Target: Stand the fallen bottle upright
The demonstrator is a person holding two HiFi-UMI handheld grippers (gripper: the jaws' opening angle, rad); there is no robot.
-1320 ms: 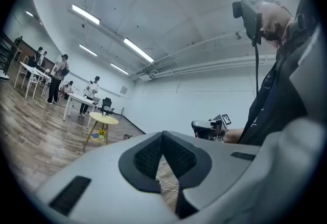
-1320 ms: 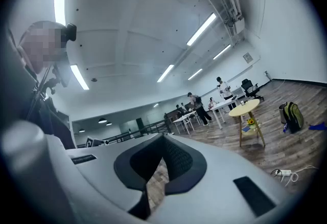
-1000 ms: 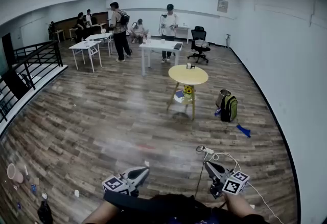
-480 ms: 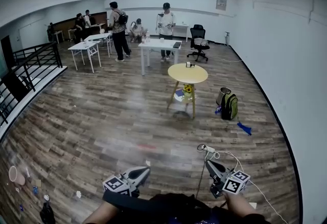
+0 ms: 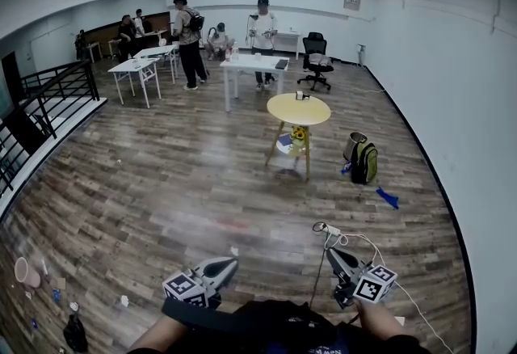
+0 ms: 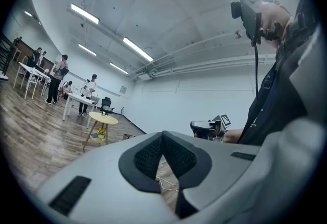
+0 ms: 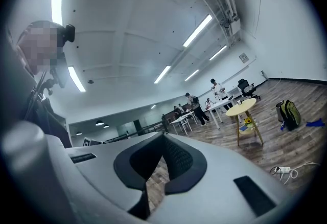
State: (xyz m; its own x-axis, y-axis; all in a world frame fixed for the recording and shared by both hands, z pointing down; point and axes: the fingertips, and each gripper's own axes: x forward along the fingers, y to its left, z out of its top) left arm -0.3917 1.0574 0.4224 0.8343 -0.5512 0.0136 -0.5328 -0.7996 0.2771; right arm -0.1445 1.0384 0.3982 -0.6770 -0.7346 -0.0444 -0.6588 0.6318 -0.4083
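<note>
Nothing has moved but the head view, dipping slightly: left gripper [image 5: 229,264] and right gripper [image 5: 330,252] hang level over the floor [image 5: 202,183], jaws pressed together on nothing, and no bottle shows anywhere, so righting it has not begun.
</note>
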